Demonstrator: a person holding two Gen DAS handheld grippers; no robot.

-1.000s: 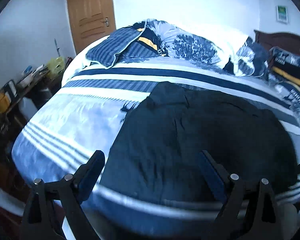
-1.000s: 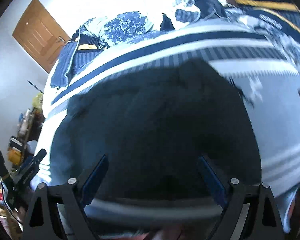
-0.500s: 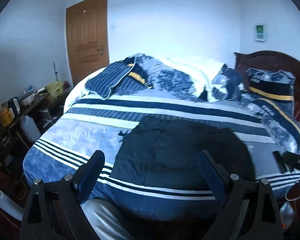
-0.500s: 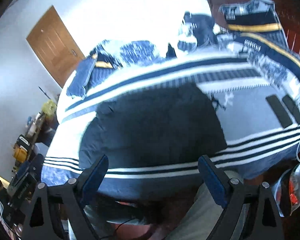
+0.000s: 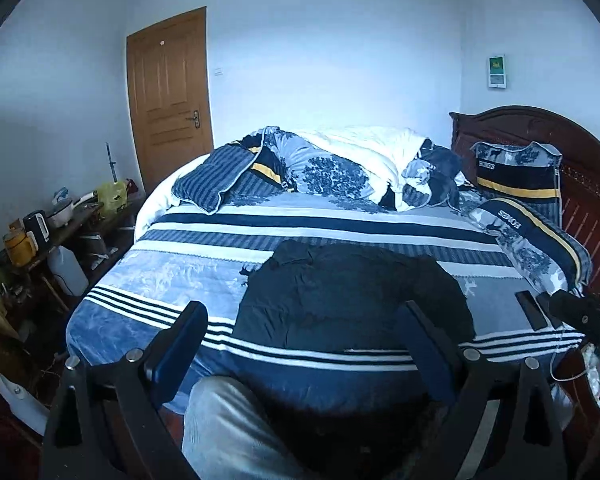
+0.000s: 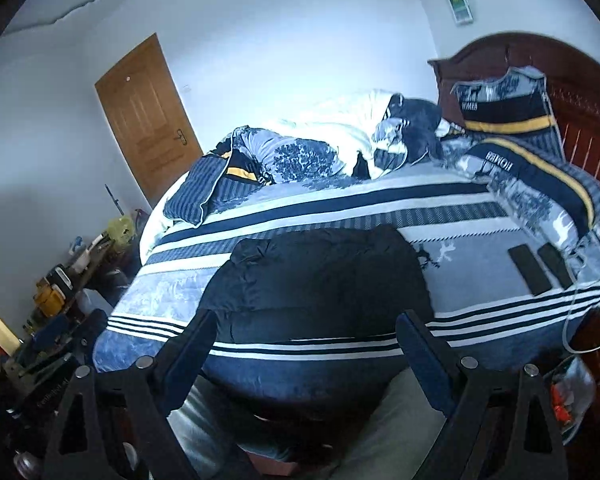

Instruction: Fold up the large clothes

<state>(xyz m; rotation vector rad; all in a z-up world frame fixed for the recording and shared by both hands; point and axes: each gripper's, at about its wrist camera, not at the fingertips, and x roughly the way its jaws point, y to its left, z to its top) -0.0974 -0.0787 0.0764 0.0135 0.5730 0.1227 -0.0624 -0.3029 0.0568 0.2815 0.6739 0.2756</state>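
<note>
Both grippers pulled back since prev frame; left gripper (image 5: pixel 300 344) & right gripper (image 6: pixel 302 346) spread wide, empty, well short of dark jacket (image 5: pixel 352 292) lying flat on bed (image 5: pixel 180 272)

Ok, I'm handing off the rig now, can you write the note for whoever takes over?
Left claw: open, holds nothing, short of the bed.
Right claw: open, holds nothing, also short of the bed.
Dark padded jacket lies as a compact block near the front edge of the blue-and-white striped bedspread, untouched.
Done: it looks folded.
Left: check and tidy the fold, or bring the next garment.
</note>
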